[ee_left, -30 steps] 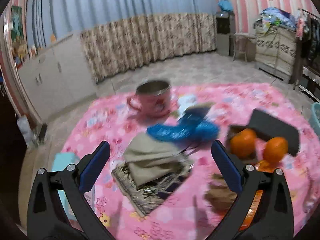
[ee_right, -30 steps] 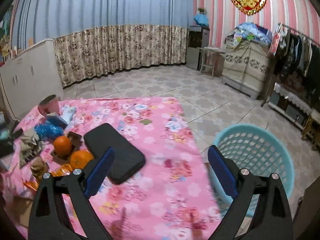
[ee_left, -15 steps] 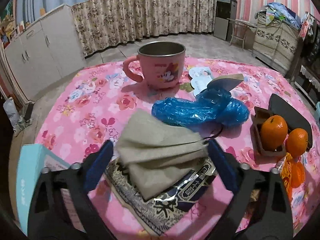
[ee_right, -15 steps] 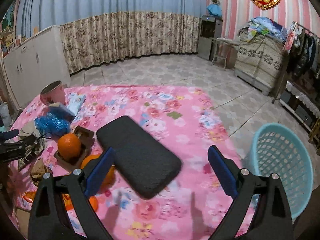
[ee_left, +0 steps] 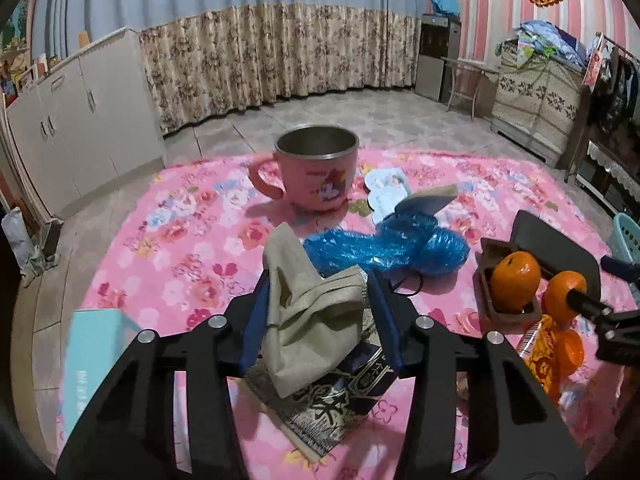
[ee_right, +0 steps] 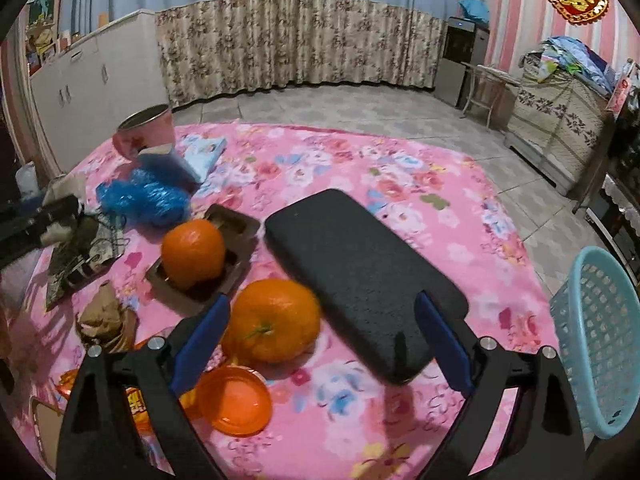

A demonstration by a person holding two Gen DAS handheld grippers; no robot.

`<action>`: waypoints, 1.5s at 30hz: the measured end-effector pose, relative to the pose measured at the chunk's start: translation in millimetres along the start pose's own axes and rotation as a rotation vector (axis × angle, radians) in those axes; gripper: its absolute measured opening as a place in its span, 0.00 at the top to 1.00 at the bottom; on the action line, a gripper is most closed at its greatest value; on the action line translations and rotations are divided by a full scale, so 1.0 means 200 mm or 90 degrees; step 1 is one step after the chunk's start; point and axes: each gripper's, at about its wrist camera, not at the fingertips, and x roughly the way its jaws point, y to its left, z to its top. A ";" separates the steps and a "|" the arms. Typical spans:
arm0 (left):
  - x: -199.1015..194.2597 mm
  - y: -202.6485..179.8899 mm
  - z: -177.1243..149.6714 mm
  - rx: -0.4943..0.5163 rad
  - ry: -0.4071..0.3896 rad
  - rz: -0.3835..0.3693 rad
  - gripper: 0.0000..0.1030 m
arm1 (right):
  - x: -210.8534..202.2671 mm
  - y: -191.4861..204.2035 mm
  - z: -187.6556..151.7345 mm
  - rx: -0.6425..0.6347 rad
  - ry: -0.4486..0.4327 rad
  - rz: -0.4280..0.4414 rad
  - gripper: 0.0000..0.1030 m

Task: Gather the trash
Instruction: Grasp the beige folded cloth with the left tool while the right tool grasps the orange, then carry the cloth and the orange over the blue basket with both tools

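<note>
My left gripper [ee_left: 316,320] is shut on a crumpled beige face mask [ee_left: 308,312], pinched between its blue pads above a patterned wrapper [ee_left: 332,404]. A crumpled blue plastic bag [ee_left: 384,250] lies just beyond it, also seen in the right wrist view [ee_right: 146,196]. My right gripper [ee_right: 320,344] is open and empty, low over the pink floral table [ee_right: 360,168], with an orange [ee_right: 272,326] and a black pad [ee_right: 360,276] between its fingers. A light blue basket [ee_right: 600,340] stands at the table's right edge.
A pink mug [ee_left: 316,172] stands at the far side. A second orange [ee_right: 194,252] sits in a brown tray. An orange lid [ee_right: 236,398], a snack packet [ee_left: 540,356], a brown crumpled paper [ee_right: 106,320] and a teal box [ee_left: 88,360] lie near the front.
My left gripper moved forward and closed on the beige mask, lifting its edge. My right gripper swung left and lower toward the oranges and black pad; the basket shifted to the right edge.
</note>
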 end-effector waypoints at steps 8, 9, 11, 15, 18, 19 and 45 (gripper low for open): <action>-0.04 0.03 0.00 -0.001 -0.007 0.005 0.61 | 0.01 0.03 -0.02 0.005 0.028 0.086 0.56; -0.05 0.04 0.00 -0.004 -0.008 0.002 0.61 | 0.01 0.03 -0.02 0.000 0.022 0.086 0.58; -0.07 0.05 0.00 -0.009 -0.014 0.000 0.62 | -0.02 0.03 -0.01 -0.007 0.008 0.091 0.59; -0.12 0.03 0.03 -0.010 -0.030 -0.003 0.62 | -0.12 -0.02 0.01 -0.009 -0.032 0.078 0.60; -0.17 -0.03 0.06 -0.005 -0.045 -0.012 0.62 | -0.17 -0.10 0.03 0.004 -0.047 0.069 0.60; -0.18 -0.05 0.07 -0.001 -0.052 -0.014 0.62 | -0.18 -0.13 0.03 0.007 -0.052 0.062 0.60; -0.32 -1.35 0.23 0.151 -0.109 -0.169 0.62 | -0.58 -1.27 -0.17 0.182 -0.118 -0.168 0.60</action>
